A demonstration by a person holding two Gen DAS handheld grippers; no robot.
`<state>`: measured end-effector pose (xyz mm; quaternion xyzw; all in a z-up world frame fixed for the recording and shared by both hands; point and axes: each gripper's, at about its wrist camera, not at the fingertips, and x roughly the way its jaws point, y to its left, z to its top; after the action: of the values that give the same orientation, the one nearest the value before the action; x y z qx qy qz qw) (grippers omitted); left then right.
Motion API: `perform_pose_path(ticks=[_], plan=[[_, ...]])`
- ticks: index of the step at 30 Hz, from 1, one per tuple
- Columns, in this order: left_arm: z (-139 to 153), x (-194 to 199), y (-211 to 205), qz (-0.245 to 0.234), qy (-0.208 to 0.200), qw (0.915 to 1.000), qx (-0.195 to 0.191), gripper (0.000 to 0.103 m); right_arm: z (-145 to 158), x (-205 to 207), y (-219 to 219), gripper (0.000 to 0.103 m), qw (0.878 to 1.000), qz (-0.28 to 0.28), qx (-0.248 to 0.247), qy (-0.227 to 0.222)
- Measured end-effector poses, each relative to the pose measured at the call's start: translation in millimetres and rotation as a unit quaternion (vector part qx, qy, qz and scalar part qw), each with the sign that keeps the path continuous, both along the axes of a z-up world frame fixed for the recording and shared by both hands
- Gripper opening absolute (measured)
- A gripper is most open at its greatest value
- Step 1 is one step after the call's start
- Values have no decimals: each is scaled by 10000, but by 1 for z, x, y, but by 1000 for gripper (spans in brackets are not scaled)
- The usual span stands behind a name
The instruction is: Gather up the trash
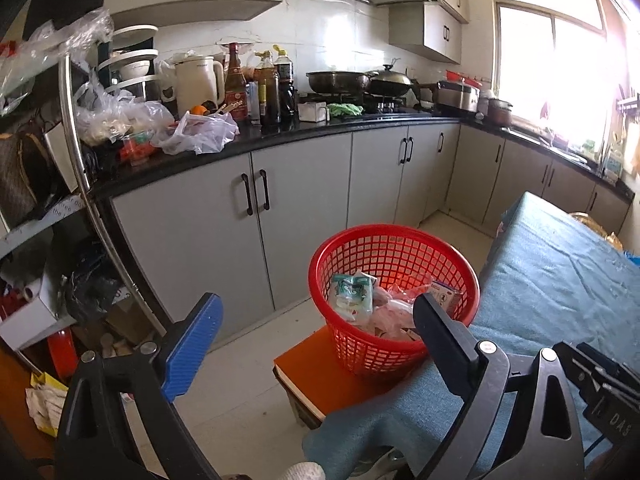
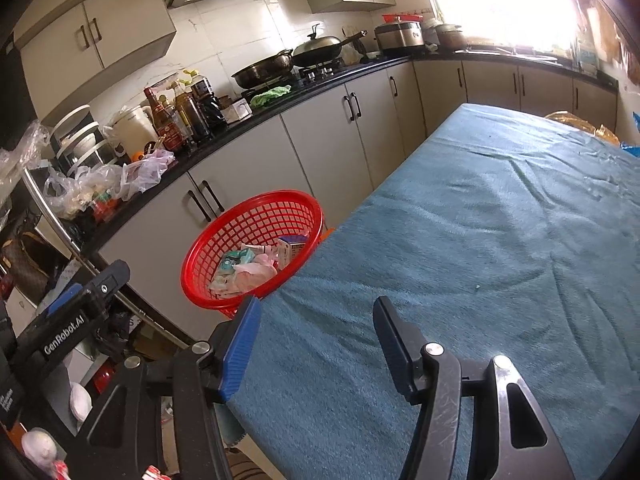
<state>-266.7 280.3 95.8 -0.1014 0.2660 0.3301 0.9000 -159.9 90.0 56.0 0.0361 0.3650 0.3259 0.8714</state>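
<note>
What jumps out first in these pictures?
A red basket of wrappers sits on an orange stool beside the table. A blue cloth covers the table. Behind, a black counter is crowded with bottles, bags and pans.

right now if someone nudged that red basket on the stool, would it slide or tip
Probably slides easily: the red basket is thin plastic lattice holding only wrappers and a small carton, so it looks light. It could tip, since it narrows toward its base and stands on the small orange stool beside the cloth-covered table.
</note>
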Motion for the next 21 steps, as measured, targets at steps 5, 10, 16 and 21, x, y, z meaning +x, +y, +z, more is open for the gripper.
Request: perform_pose_path(ticks=[5, 10, 16, 21], plan=[[4, -13, 0, 70, -248, 9997, 45, 100, 1, -7, 1, 65, 9999, 37, -61, -102], [6, -21, -9, 0, -348, 9989, 300, 103, 0, -14, 1, 65, 9998, 42, -97, -160], [4, -27, -21, -89, -258, 9985, 479, 103, 1, -22, 1, 66, 9996, 21, -156, -240], [-3, -28, -20, -199, -72, 9989, 416, 103, 0, -27, 2, 68, 9993, 10, -233, -307]])
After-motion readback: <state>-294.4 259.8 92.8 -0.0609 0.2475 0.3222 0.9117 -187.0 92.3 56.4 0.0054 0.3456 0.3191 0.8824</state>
